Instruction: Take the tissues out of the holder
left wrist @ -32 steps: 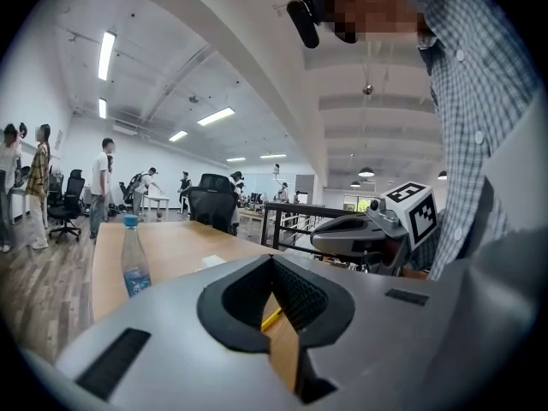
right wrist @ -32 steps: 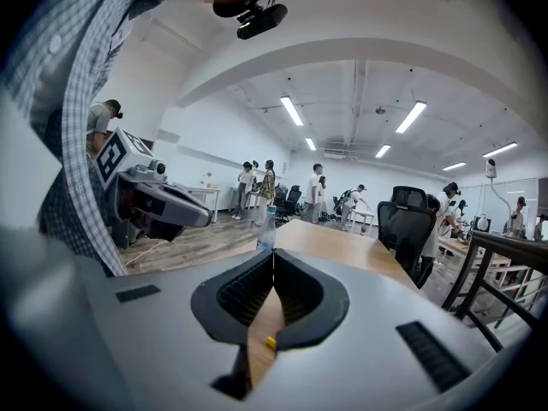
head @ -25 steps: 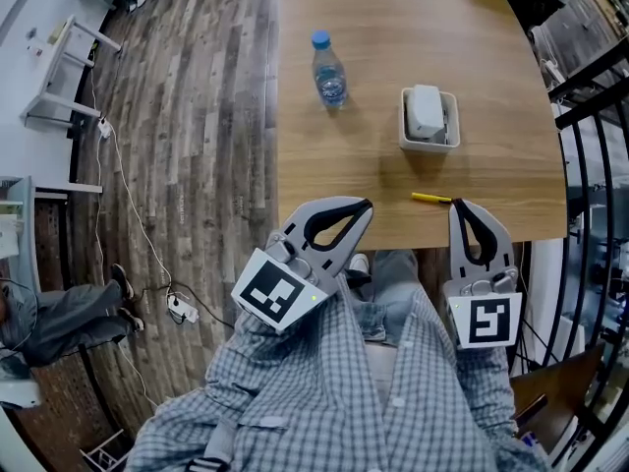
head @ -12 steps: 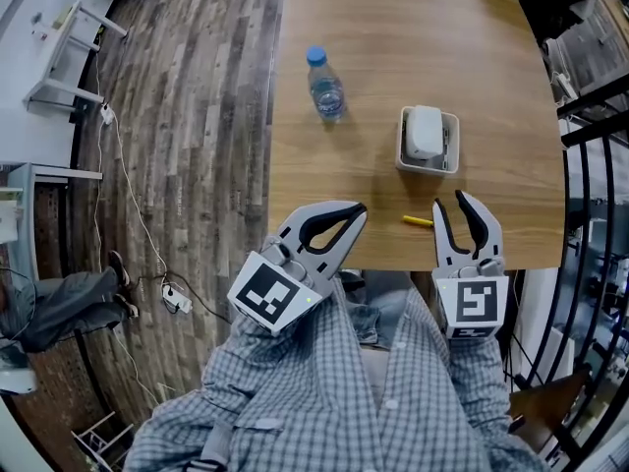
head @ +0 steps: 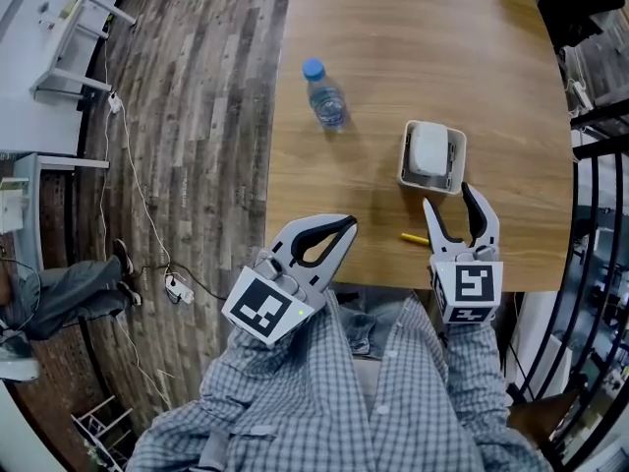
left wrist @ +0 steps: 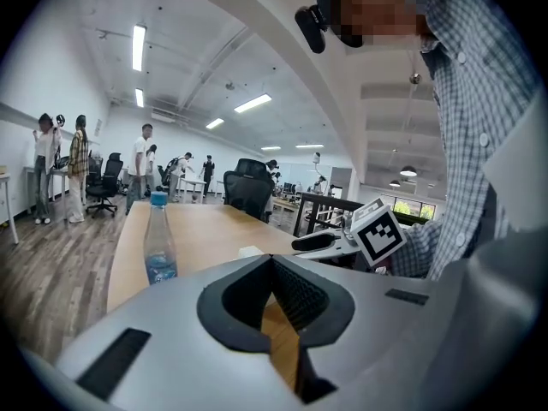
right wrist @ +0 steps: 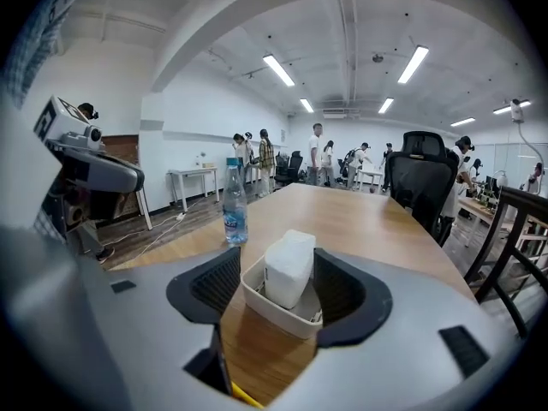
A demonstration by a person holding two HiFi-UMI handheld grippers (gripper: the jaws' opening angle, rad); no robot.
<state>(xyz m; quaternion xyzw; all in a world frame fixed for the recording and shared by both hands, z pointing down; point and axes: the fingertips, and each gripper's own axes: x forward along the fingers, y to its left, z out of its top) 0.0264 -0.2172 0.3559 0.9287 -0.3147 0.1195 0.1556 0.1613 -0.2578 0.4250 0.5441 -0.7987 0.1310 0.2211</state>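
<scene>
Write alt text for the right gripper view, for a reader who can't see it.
The right tongs, opening and touching nothing, frame a cream holder with a white tissue pack standing in it, just ahead on a wooden table. A water bottle stands farther back at left.

The tabletop [head: 393, 87] runs past the head view's far edge, its far end unseen. A thin yellow object [head: 414, 237] near the near edge has its right end hidden behind the right claw [head: 448, 201], whose jaws are opening, gripping nothing; pen or marker, cannot tell. In the left gripper view the body of the left claw [left wrist: 272, 259] hides the holder [left wrist: 250, 251] but for a pale corner.
</scene>
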